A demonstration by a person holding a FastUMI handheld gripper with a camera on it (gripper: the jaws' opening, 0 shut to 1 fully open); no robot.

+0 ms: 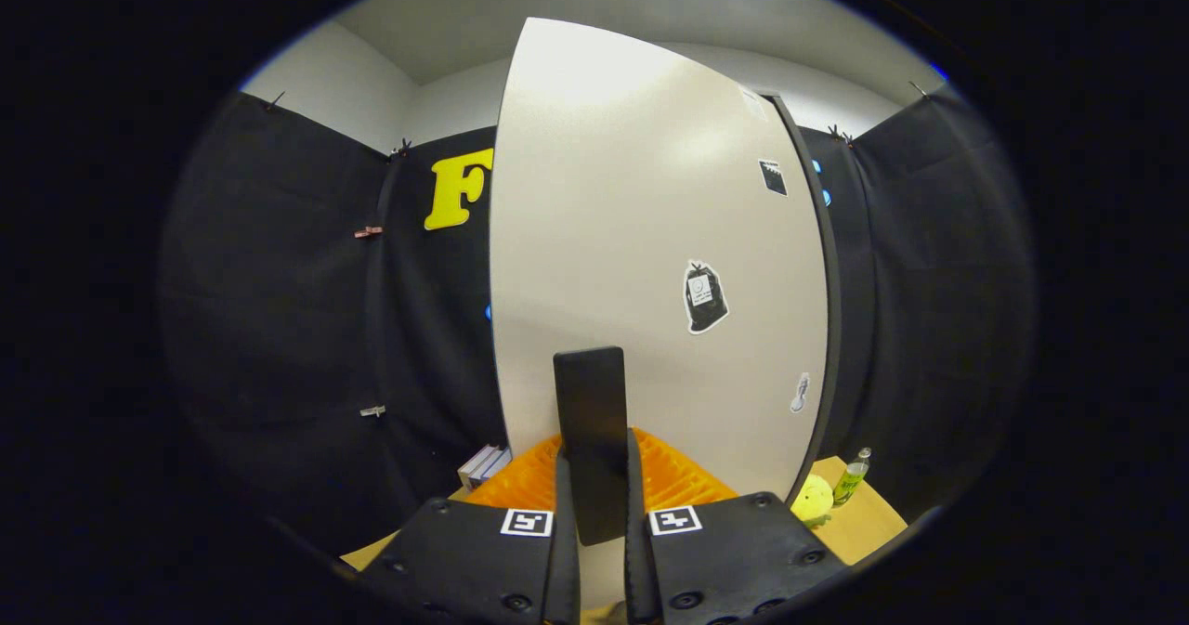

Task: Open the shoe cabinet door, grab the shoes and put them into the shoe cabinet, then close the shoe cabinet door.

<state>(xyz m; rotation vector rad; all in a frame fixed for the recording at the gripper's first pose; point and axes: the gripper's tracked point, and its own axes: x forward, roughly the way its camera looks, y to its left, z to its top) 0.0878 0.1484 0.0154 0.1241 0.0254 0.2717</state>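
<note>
The shoe cabinet's white door point(604, 216) stands close in front of me, with a few stickers on its face and a dark edge point(829, 281) down its right side. A flat black handle point(589, 393) sticks out from the lower part of the door. My gripper point(596, 453) is shut on this handle, one finger pressing on each side. The fingers' ribbed pads point(683, 481) spread out to the left and right of the handle against the door.
On a wooden surface point(873, 523) right of the door sit a yellow ball point(813, 500) and a small green bottle point(852, 476). A few stacked books point(483, 465) lie low on the left. Black cloth walls close in both sides.
</note>
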